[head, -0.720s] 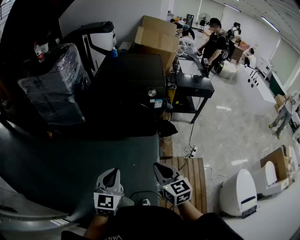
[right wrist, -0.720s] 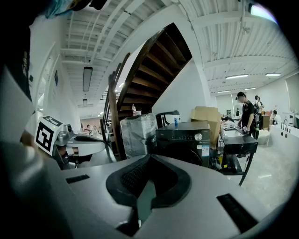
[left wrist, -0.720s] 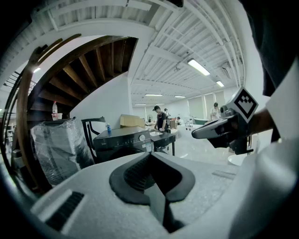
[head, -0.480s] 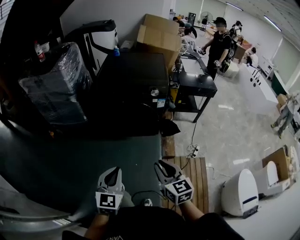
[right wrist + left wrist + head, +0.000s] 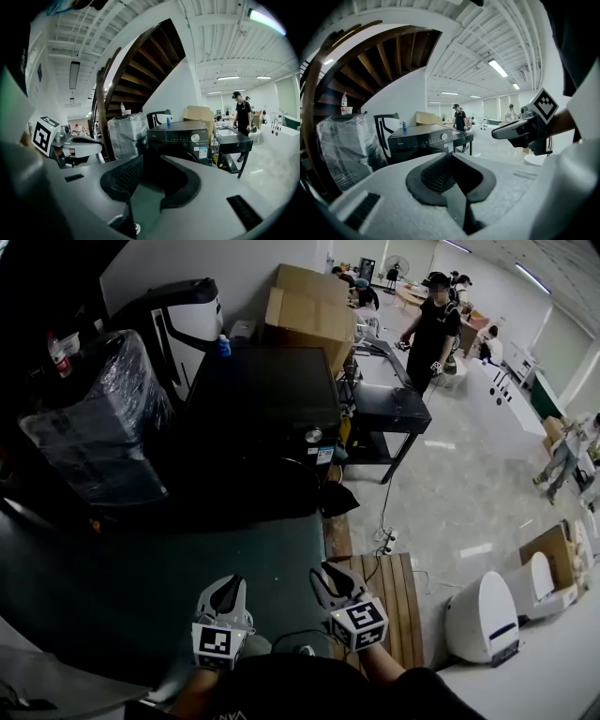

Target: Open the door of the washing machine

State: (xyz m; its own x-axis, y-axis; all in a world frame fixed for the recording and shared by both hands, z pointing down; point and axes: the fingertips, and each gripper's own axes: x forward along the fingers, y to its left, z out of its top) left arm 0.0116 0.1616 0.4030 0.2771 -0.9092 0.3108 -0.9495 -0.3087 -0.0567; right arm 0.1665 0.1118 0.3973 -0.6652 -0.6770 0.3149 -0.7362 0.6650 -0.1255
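The black front-loading washing machine (image 5: 262, 399) stands a good way ahead of me, a silver knob (image 5: 315, 435) on its panel and its dark round door (image 5: 281, 488) closed. It also shows in the left gripper view (image 5: 419, 143) and the right gripper view (image 5: 180, 138). My left gripper (image 5: 221, 592) is low in the head view, far short of the machine; its jaws (image 5: 451, 153) are shut on nothing. My right gripper (image 5: 330, 579) is beside it, its jaws (image 5: 151, 155) slightly parted and empty.
A plastic-wrapped appliance (image 5: 103, 427) stands left of the machine and cardboard boxes (image 5: 309, 310) behind it. A black table (image 5: 389, 409) is at its right. A wooden pallet (image 5: 389, 601) and a white appliance (image 5: 483, 615) lie at my right. A person in black (image 5: 434, 329) stands farther back.
Both grippers keep their place low in the head view. The view has shifted a little, and the person in black at the back has stepped slightly.
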